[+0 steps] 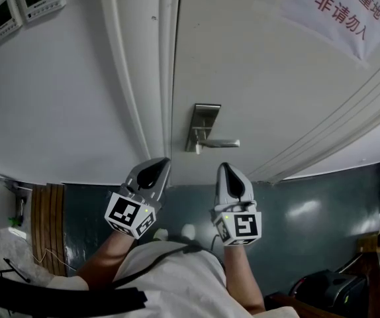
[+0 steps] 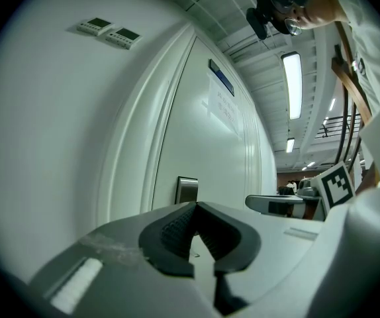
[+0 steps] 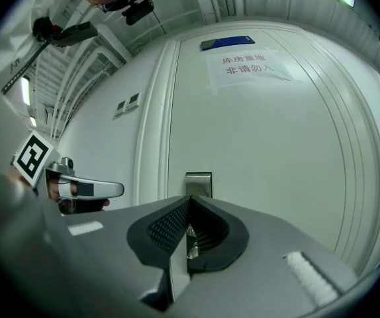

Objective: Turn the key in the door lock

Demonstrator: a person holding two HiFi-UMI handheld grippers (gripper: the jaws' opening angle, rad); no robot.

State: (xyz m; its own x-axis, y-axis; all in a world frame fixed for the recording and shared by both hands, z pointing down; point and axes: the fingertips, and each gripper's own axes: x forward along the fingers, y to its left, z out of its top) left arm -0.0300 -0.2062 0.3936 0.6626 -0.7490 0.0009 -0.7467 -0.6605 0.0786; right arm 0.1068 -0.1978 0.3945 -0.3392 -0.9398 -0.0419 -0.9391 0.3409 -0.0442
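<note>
In the head view I hold my left gripper (image 1: 161, 165) and right gripper (image 1: 224, 167) side by side, level and short of the door (image 1: 269, 78), just beneath the plate (image 1: 203, 121) and its lever (image 1: 222, 142). Both pairs of jaws look pinched together, and neither touches the door. I make out no key here, in the plate or in my grip, and the plate's lower end, where a keyhole would sit, is too small to read. In the left gripper view my jaws are clenched tip to tip with nothing between them. The plate's top peeks over them, and the right gripper hangs off to one side. In the right gripper view the jaws are clenched as well, aimed straight under the plate. A small glint (image 3: 190, 237) sits in the slit behind the pads, and I cannot tell whether it is a thin key nipped there or the lever's metal seen through the gap. So I cannot say where the key is. I judge this fits two stages alike: closing in on the lock, or backing off from a lock already worked. Any turn at the lock would call for the right jaws square on the key and a clean roll of the wrist, with the lever kept clear.
</note>
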